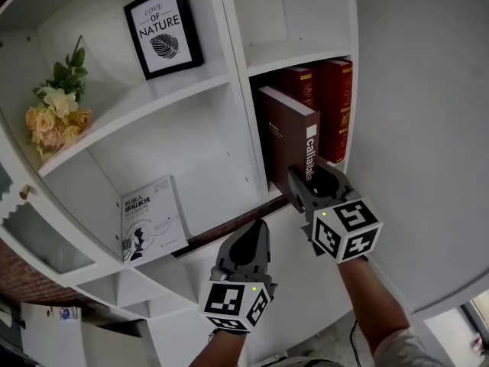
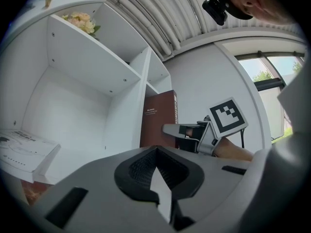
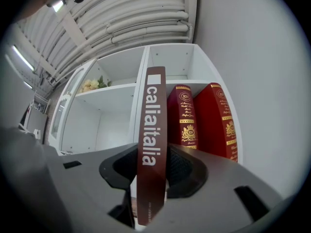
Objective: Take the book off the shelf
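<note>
A brown book with white lettering on its spine stands at the left of the right-hand shelf compartment, pulled forward of the others. My right gripper is shut on the lower part of its spine; in the right gripper view the spine runs upright between both pads of the right gripper. My left gripper hovers below the shelf edge, left of the book, jaws together and holding nothing. In the left gripper view, the book and the right gripper lie beyond the left gripper.
Two red books stand right of the brown one against the compartment wall. The white shelf unit also holds a framed print, a bunch of flowers and a white book leaning in the lower left compartment.
</note>
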Demonstrator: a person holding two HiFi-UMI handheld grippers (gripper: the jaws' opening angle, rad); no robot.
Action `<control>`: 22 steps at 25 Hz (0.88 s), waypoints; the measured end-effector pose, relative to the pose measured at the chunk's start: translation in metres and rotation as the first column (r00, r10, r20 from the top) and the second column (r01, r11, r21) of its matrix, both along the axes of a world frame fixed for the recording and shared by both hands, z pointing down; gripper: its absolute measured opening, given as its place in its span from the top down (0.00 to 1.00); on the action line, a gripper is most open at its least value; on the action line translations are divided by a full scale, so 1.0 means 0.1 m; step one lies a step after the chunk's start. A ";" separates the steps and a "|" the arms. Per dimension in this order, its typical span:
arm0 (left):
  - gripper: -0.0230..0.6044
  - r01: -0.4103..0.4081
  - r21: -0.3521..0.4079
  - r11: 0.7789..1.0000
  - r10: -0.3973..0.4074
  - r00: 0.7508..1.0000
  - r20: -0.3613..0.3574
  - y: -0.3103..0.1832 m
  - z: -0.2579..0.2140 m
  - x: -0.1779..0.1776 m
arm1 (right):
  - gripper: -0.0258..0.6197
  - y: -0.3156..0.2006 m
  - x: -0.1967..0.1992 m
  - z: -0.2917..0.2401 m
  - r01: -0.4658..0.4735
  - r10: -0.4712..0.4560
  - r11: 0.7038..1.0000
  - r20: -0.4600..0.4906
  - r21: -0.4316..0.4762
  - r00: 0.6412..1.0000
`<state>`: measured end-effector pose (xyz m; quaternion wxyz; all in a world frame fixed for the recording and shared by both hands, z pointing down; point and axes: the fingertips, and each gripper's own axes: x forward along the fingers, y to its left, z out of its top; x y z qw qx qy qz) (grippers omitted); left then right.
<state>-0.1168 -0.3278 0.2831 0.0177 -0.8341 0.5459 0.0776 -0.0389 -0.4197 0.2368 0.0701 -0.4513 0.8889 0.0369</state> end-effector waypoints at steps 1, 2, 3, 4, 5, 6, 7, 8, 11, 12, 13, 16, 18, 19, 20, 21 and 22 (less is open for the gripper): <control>0.95 0.000 0.001 1.000 0.000 1.000 0.000 0.02 0.00 0.02 | 0.74 0.04 0.04 -0.01 -0.001 0.001 1.000 0.008 0.002 1.000; 0.95 0.001 0.001 1.000 -0.001 1.000 0.001 0.05 -0.01 0.04 | 0.74 0.07 0.08 -0.01 -0.001 0.001 1.000 0.018 0.005 1.000; 0.95 0.002 0.001 1.000 -0.002 1.000 0.001 0.07 -0.01 0.06 | 0.74 0.12 0.12 -0.02 0.000 0.000 1.000 0.028 0.007 1.000; 0.95 0.004 0.000 1.000 -0.004 1.000 0.002 0.10 -0.02 0.08 | 0.74 0.16 0.15 -0.03 0.003 -0.003 1.000 0.038 0.010 0.999; 0.95 0.007 0.000 1.000 -0.007 1.000 0.002 0.14 -0.02 0.10 | 0.74 0.21 0.19 -0.04 0.008 -0.008 1.000 0.046 0.012 0.999; 0.95 0.009 0.000 1.000 -0.009 1.000 0.003 0.17 -0.03 0.11 | 0.74 0.27 0.21 -0.05 0.014 -0.015 1.000 0.052 0.013 0.999; 0.95 0.011 0.001 1.000 -0.011 1.000 0.004 0.20 -0.02 0.13 | 0.74 0.33 0.23 -0.05 0.022 -0.023 1.000 0.056 0.014 0.998; 0.95 0.013 0.002 1.000 -0.013 1.000 0.006 0.24 -0.02 0.15 | 0.74 0.39 0.25 -0.05 0.031 -0.032 0.999 0.059 0.014 0.998; 0.95 0.020 0.001 1.000 -0.020 1.000 0.009 0.36 0.00 0.21 | 0.74 0.57 0.31 -0.01 0.053 -0.054 0.999 0.062 0.013 0.997; 0.95 0.023 0.001 1.000 -0.023 1.000 0.010 0.39 0.00 0.23 | 0.74 0.62 0.33 0.00 0.060 -0.060 0.998 0.062 0.012 0.996; 0.95 0.027 0.002 1.000 -0.027 1.000 0.011 0.43 0.01 0.25 | 0.74 0.68 0.36 0.02 0.066 -0.066 0.998 0.062 0.010 0.996; 0.95 0.043 -0.003 0.999 -0.043 0.999 0.012 0.56 0.06 0.29 | 0.74 0.84 0.41 0.10 0.087 -0.087 0.996 0.059 0.003 0.994; 0.95 0.053 -0.011 0.999 -0.053 0.999 0.014 0.66 0.09 0.32 | 0.74 0.96 0.44 0.16 0.103 -0.102 0.995 0.057 -0.004 0.993; 0.95 0.058 -0.015 0.998 -0.058 0.998 0.016 0.71 0.11 0.34 | 0.74 1.02 0.46 0.20 0.110 -0.109 0.994 0.057 -0.008 0.992; 0.95 0.064 -0.019 0.998 -0.064 0.998 0.016 0.75 0.12 0.35 | 0.74 1.07 0.47 0.23 0.117 -0.116 0.993 0.058 -0.012 0.992; 0.95 0.071 -0.022 0.997 -0.071 0.997 0.017 0.80 0.13 0.36 | 0.74 1.11 0.48 0.26 0.125 -0.124 0.992 0.059 -0.014 0.991; 0.95 0.079 -0.025 0.997 -0.079 0.997 0.017 0.84 0.14 0.36 | 0.74 1.16 0.49 0.29 0.133 -0.132 0.991 0.060 -0.016 0.989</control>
